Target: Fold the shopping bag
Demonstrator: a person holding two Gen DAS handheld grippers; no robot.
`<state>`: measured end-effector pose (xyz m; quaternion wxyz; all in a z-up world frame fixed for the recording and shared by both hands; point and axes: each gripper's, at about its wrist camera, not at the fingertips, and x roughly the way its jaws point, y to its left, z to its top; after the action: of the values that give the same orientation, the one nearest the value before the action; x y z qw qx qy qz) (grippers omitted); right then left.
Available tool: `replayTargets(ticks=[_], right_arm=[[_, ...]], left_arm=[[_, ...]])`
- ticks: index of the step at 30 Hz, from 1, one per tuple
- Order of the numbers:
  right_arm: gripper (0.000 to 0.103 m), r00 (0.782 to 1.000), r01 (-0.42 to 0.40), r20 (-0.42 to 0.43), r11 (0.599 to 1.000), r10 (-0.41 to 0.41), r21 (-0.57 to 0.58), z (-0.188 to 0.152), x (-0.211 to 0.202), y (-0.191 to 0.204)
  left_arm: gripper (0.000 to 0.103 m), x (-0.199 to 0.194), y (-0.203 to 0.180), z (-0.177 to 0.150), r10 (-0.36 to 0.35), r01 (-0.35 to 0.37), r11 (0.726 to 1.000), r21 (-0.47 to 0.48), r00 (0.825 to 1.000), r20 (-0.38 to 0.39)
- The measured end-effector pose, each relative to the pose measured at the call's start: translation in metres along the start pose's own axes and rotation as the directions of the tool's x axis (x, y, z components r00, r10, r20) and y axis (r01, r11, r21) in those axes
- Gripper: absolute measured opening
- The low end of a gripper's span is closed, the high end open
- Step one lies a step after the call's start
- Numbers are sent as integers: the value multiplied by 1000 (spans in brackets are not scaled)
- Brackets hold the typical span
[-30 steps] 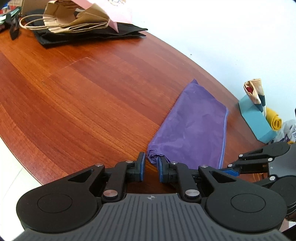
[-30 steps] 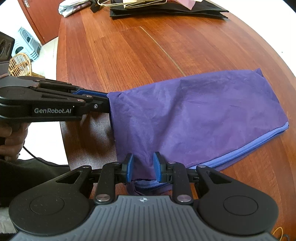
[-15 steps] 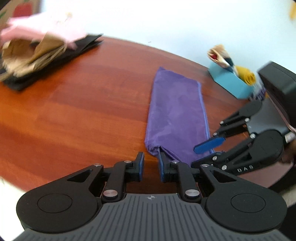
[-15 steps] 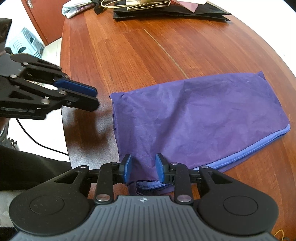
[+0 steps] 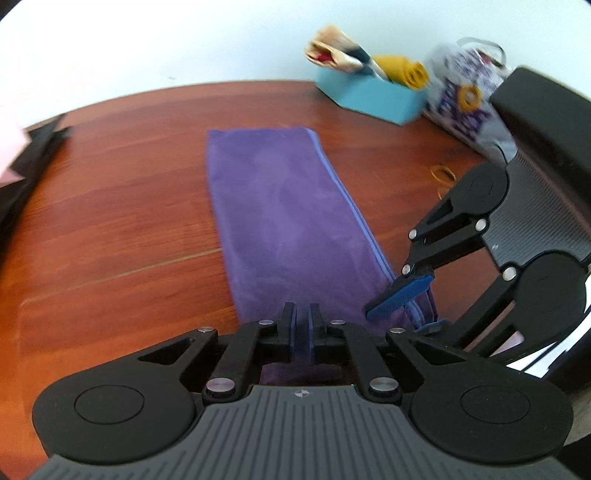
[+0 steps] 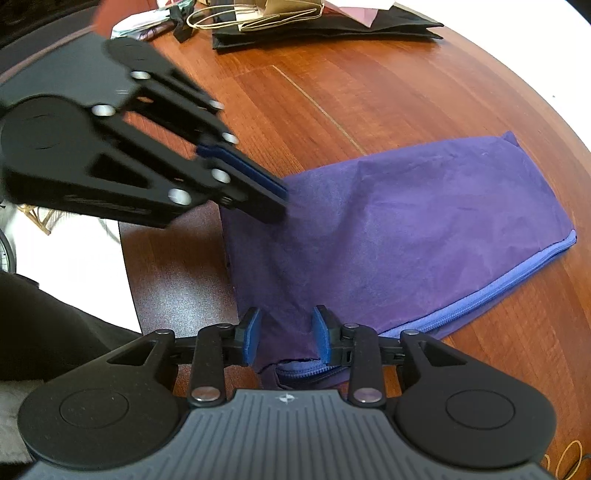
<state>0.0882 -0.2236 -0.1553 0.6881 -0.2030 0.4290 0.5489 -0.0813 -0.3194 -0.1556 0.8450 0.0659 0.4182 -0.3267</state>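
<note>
A purple shopping bag (image 5: 280, 206) with a lighter blue zipper edge lies flat on the round wooden table (image 5: 110, 221). My left gripper (image 5: 303, 314) hovers over the bag's near end with its jaws shut. Purple shows in the slit between the pads, and I cannot tell whether cloth is pinched. Seen from the right wrist, the left gripper (image 6: 282, 199) is blurred, its tips over the bag (image 6: 424, 221) near its left edge. My right gripper (image 6: 287, 325) is opening at the bag's zipper corner. Cloth lies between its pads, which do not press on it. It also enters the left wrist view as the right gripper (image 5: 399, 314).
A teal box (image 5: 373, 96) with rolled cloths and a patterned bag (image 5: 465, 110) stand at the far right. Rubber bands (image 5: 443, 173) lie near them. Black folded bags (image 6: 325, 27) under a paper bag (image 6: 280, 14) sit at the far side. The table edge (image 6: 129, 258) runs close on the left.
My left gripper let go of the bag's corner, rolled, swung over the bag's near end and closed its jaws. The right gripper stayed put while its jaws widened off the cloth.
</note>
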Motion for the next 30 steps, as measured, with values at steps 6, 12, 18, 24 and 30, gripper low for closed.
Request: replayTargets(ticks=[6, 12, 18, 24, 30], right_arm=[[37, 1000, 7, 22, 1000, -7, 4, -4, 0, 1], [38, 998, 16, 55, 1000, -15, -3, -11, -2, 2], [43, 998, 53, 28, 996, -56, 77, -6, -4, 4], [47, 992, 94, 74, 992, -100, 84, 0, -9, 23], [47, 987, 129, 89, 987, -137, 94, 8, 4, 46]], left_arm=[[8, 14, 10, -6, -35, 41, 996, 75, 996, -79], [8, 14, 12, -11, -51, 57, 994, 92, 996, -69], [8, 18, 15, -5, -71, 78, 994, 71, 993, -94], [8, 22, 18, 0, -88, 96, 993, 67, 989, -120], [8, 25, 25, 2, -117, 126, 990, 59, 984, -136]])
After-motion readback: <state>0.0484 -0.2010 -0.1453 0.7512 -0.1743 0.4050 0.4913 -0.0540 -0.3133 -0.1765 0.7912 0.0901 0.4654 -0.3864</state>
